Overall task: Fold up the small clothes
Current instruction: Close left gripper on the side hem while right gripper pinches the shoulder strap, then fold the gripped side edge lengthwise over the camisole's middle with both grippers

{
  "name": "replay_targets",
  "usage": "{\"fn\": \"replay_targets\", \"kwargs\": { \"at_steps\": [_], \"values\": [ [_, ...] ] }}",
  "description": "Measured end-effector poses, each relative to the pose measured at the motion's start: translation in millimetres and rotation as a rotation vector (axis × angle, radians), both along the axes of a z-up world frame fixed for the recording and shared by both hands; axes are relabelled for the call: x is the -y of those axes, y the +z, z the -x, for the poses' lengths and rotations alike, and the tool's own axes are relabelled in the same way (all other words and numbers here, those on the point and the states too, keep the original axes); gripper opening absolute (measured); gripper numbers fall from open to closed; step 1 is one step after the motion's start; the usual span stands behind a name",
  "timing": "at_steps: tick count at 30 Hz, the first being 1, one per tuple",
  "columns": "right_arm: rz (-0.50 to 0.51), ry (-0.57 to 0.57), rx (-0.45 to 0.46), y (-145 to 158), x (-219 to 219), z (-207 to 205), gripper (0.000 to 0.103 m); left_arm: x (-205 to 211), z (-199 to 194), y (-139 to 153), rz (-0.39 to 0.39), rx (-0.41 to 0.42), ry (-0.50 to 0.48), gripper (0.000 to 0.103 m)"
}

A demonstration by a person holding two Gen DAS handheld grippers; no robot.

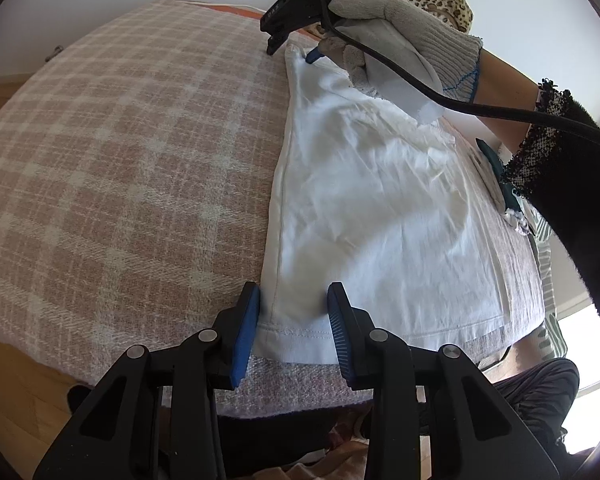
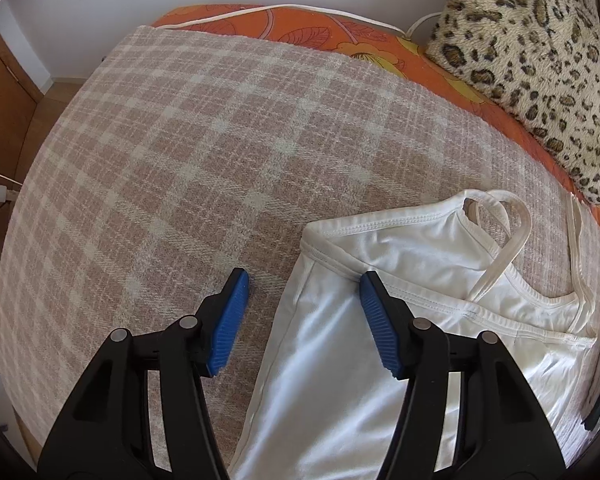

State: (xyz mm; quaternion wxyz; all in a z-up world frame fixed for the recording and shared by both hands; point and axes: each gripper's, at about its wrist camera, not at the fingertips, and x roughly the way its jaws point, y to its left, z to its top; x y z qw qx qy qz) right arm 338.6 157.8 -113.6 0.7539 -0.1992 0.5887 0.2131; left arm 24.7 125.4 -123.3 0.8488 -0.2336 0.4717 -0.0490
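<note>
A: White cotton, a strappy vest top (image 1: 364, 216), lying on the plaid blanket (image 1: 120, 152) that covers the bed. It looks already folded in half lengthwise, with one long folded edge running down its left side.

B: So which step are we in?

A: I'd judge the pause between folds. The left gripper (image 1: 294, 332) sits at the hem end, fingers apart, straddling the hem corner but not closed on it. The right gripper (image 2: 304, 320) is at the strap end, fingers spread wide, one pad over the blanket and the other over the cloth near the neckline band. Neither holds anything.

B: And next?

A: Probably both need to close on their corners of the folded edge, then carry one end over to meet the other. The loose straps (image 2: 500, 248) should be tucked in first, or they'll stick out.

B: Any label or brand?

A: None on the vest that I can read. There are small pale characters on the right gripper's black body in the left wrist view, too blurred to make out.
</note>
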Motion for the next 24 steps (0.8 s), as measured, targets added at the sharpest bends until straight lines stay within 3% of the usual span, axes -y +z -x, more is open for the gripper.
{"fn": "replay_targets", "kwargs": {
  "at_steps": [2,4,10,18,24],
  "values": [
    [0.008,-0.001,0.004,0.3,0.0,-1.4,0.053,-0.9,-1.8,-1.2,0.007,-0.007,-0.001,0.025],
    [0.018,-0.005,0.008,1.2,1.4,-3.4,0.045,-1.4,-3.5,-4.1,0.024,-0.016,-0.004,0.011],
    [0.018,-0.036,0.017,6.8,14.5,-13.1,0.009,4.8,-0.8,-0.8,0.014,0.010,-0.025,0.005],
    [-0.040,-0.040,0.045,35.5,37.7,-20.8,0.005,11.8,1.3,17.8,0.031,0.099,-0.041,0.004],
    [-0.070,-0.055,0.089,66.4,68.6,-20.6,0.005,41.1,-2.8,34.2,-0.029,0.162,-0.130,0.004]
  ]
}}
